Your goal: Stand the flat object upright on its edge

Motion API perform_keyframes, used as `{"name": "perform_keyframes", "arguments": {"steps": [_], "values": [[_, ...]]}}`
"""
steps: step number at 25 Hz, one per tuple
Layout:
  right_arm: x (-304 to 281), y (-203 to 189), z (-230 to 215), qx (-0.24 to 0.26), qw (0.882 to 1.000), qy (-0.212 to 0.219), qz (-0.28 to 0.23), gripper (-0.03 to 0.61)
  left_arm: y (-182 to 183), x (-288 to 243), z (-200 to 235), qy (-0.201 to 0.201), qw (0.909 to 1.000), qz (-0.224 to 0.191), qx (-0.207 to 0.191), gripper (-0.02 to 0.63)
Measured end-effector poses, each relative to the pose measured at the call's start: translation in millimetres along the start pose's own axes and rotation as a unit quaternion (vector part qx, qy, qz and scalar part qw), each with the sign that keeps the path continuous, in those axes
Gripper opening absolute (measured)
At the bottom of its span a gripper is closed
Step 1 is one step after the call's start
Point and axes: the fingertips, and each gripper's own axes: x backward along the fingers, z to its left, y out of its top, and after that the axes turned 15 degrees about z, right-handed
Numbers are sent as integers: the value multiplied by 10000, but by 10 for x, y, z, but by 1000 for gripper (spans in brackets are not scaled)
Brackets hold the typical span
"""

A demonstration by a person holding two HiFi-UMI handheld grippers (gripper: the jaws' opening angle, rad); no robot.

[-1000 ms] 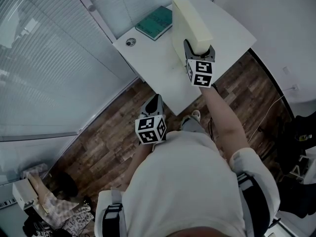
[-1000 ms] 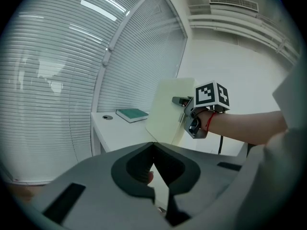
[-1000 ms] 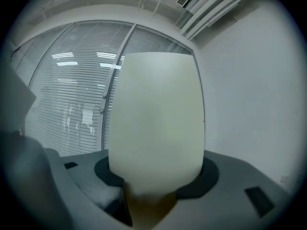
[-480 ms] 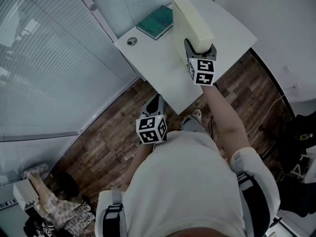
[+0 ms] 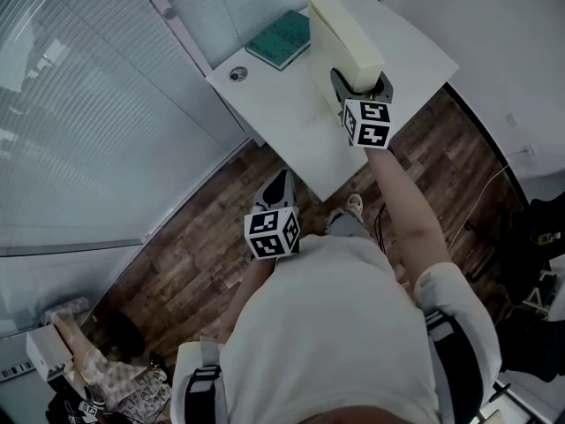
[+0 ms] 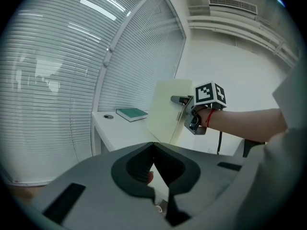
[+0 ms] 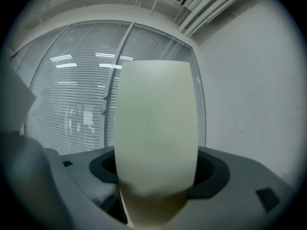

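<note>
A thick cream foam slab point(image 5: 344, 38) stands upright on its long edge on the white table point(image 5: 291, 122); it also shows in the left gripper view point(image 6: 165, 111). My right gripper point(image 5: 360, 82) straddles the slab's near end. Its jaws are opening, and in the right gripper view the slab point(image 7: 156, 128) fills the space between them, with dark gaps on both sides. My left gripper point(image 5: 277, 184) hangs low over the wood floor, short of the table, shut with nothing in it point(image 6: 153, 150).
A green book point(image 5: 278, 40) lies at the table's far left corner, and a round cable grommet point(image 5: 238, 73) is set into the top near it. Window blinds run along the left. Dark clutter and bags sit on the floor at lower left point(image 5: 88, 369).
The right gripper has drifted a little to the right and back along the slab's near end. The slab stays upright. The left gripper has barely moved.
</note>
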Motion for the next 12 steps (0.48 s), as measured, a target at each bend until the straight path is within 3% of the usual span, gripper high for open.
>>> {"name": "perform_keyframes", "arguments": {"steps": [12], "values": [[405, -137, 96, 13, 9999, -113, 75, 354, -122, 139, -81, -178, 9998, 24, -132, 17]]}}
